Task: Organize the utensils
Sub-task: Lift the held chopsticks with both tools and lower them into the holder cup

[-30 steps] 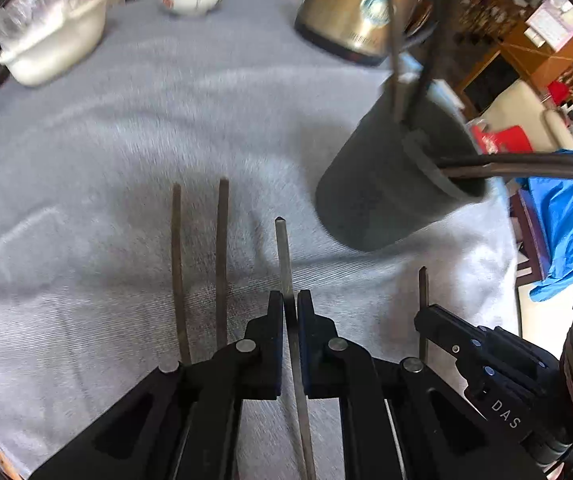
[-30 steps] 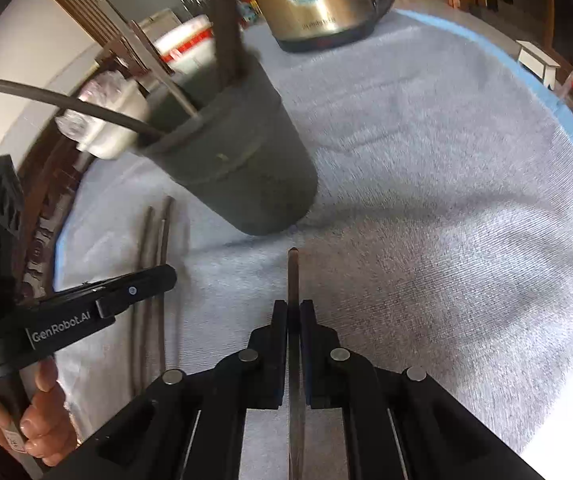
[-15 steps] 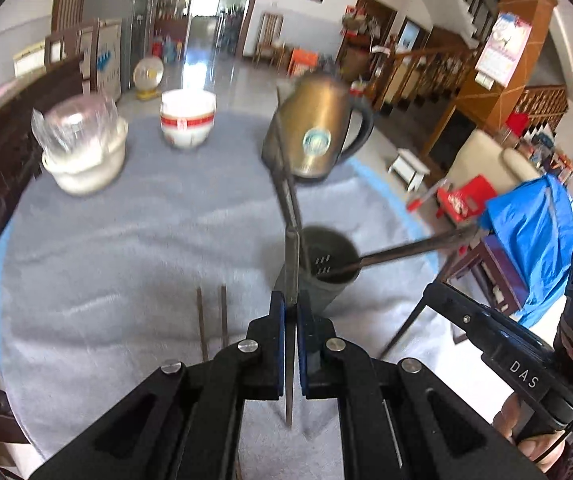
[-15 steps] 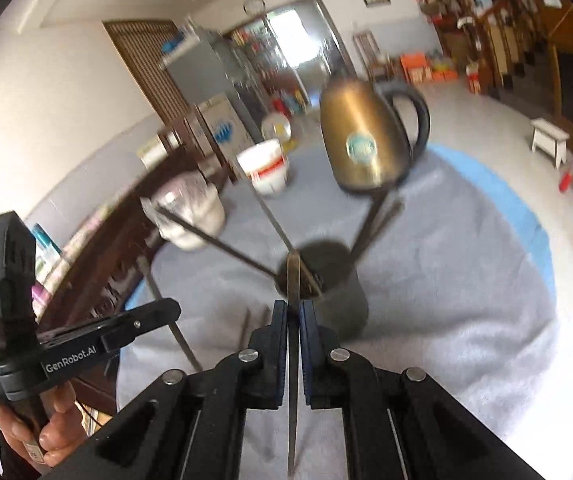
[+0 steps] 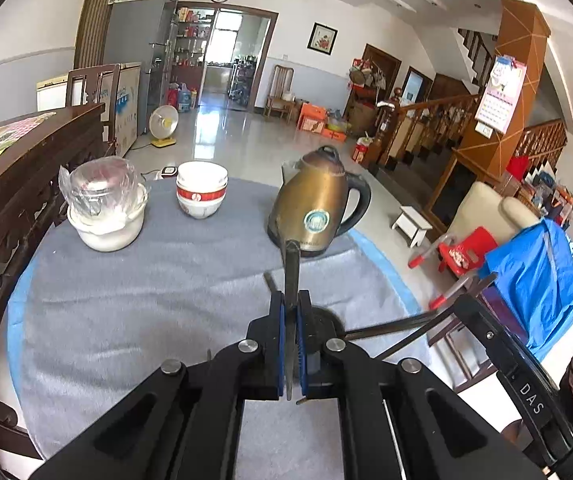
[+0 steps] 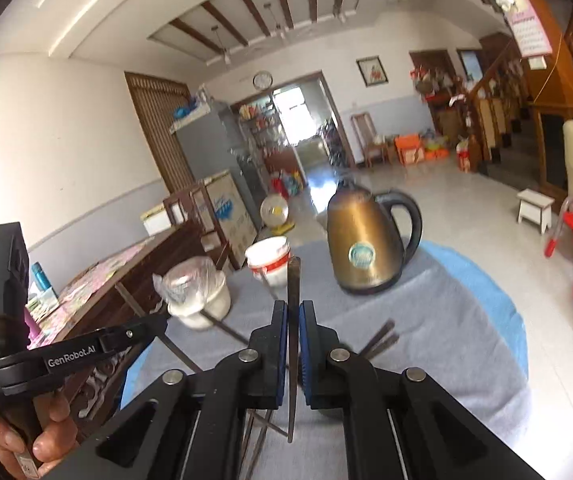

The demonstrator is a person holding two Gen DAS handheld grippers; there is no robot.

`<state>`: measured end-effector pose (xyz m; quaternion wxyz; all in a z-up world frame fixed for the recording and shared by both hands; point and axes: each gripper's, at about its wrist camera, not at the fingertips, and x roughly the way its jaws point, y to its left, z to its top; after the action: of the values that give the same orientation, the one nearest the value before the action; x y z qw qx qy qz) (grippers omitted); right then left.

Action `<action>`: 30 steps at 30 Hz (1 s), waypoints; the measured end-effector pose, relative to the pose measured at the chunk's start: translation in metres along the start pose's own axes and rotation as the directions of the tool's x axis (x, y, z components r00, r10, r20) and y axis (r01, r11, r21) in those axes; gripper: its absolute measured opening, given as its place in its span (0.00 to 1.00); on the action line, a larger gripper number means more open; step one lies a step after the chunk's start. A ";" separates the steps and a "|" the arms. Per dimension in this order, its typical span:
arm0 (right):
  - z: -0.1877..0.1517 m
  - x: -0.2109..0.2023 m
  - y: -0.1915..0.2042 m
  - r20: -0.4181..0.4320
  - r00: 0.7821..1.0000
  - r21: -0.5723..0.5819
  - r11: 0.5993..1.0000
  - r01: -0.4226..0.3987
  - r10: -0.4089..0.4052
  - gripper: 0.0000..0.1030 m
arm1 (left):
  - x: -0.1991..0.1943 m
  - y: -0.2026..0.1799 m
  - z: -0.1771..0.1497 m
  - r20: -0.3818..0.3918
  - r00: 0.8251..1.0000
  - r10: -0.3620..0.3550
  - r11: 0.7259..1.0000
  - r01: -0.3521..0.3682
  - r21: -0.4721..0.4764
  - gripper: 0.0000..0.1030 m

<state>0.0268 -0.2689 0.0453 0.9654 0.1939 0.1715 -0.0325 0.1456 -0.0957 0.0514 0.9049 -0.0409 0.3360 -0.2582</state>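
My left gripper point(image 5: 291, 304) is shut on a dark chopstick point(image 5: 291, 268) held upright, above the dark utensil cup point(image 5: 326, 322), which is mostly hidden behind the jaws. My right gripper point(image 6: 293, 312) is shut on another dark chopstick point(image 6: 293, 280), also upright above the table. Chopsticks in the cup stick out to the right point(image 5: 398, 326) in the left wrist view. In the right wrist view, chopsticks splay out left point(image 6: 222, 326) and right point(image 6: 380, 340) behind the jaws. The right gripper's body point(image 5: 518, 372) shows at the left view's right edge; the left gripper's body point(image 6: 66, 356) shows at the right view's left.
A round table with a grey cloth point(image 5: 146, 288) carries a brass kettle point(image 5: 318, 200), a stack of red-and-white bowls point(image 5: 201, 192) and a white bowl with a plastic-wrapped bowl on top point(image 5: 104, 208). A dark wooden bench point(image 5: 14, 184) stands at the left.
Both grippers have lifted their chopsticks off the cloth and tilted up from looking down at the table to looking across the room, above the cup.
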 end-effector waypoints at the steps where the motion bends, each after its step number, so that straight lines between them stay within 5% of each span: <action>1: 0.004 -0.002 0.000 0.017 1.000 0.004 1.000 0.000 0.000 0.06 | -0.001 -0.001 0.004 0.011 1.000 -0.002 1.000 0.002 -0.002 0.05; 9: 0.032 -0.008 -0.004 0.151 0.987 0.024 0.998 0.059 -0.062 0.06 | -0.014 -0.013 0.033 0.146 0.989 -0.014 1.000 0.017 -0.019 0.05; 14: 0.029 0.015 -0.006 0.156 0.981 0.015 0.993 0.114 -0.115 0.06 | 0.006 -0.021 0.036 0.197 0.980 0.015 1.000 -0.010 -0.025 0.05; 23: 0.004 0.045 -0.021 0.002 0.994 0.029 0.994 0.110 -0.110 0.07 | 0.059 -0.013 0.006 0.029 0.998 0.052 0.998 -0.051 -0.023 0.05; 28: -0.003 0.041 -0.033 -0.060 0.995 0.111 0.991 0.080 -0.073 0.11 | 0.049 -0.018 -0.003 0.023 0.998 0.058 0.998 -0.059 0.027 0.06; 30: -0.006 0.039 -0.036 -0.077 0.995 0.129 0.989 0.075 -0.065 0.11 | 0.041 -0.020 -0.009 0.032 0.997 0.073 0.996 -0.075 0.057 0.18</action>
<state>0.0568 -0.2994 0.0140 0.9419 0.2521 0.2106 -0.0707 0.1576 -0.1324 0.0256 0.9195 -0.0061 0.3162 -0.2336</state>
